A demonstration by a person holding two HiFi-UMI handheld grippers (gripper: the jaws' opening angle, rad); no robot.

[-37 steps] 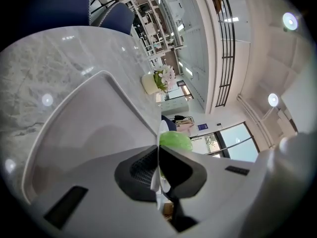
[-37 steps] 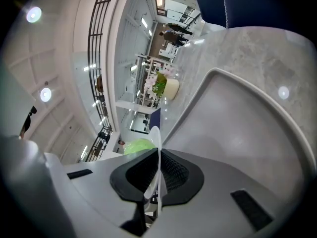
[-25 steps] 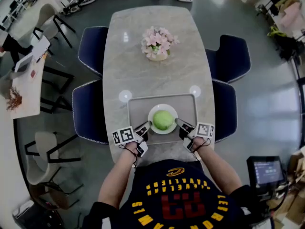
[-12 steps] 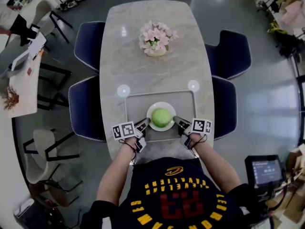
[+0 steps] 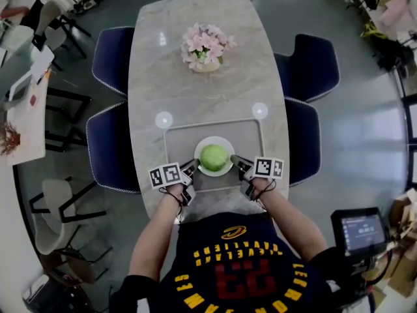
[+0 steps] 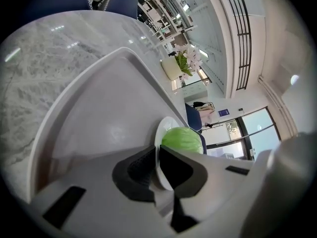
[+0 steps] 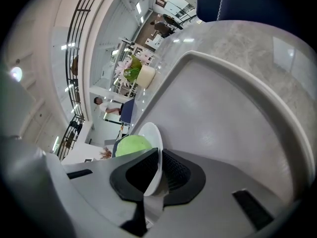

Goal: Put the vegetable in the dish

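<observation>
Placing looks done: the vegetable sits in the dish at lower centre, the left hand-held gripper and right hand-held gripper each clamp its rim, so any lift must stay level.

Grey tray on marble table, pink flowers, two round coasters, navy chairs

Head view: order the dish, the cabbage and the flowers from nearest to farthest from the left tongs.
1. Dish, rim clamped in the left tongs.
2. Cabbage, on the dish's middle.
3. Flowers, at the table's far end.
</observation>
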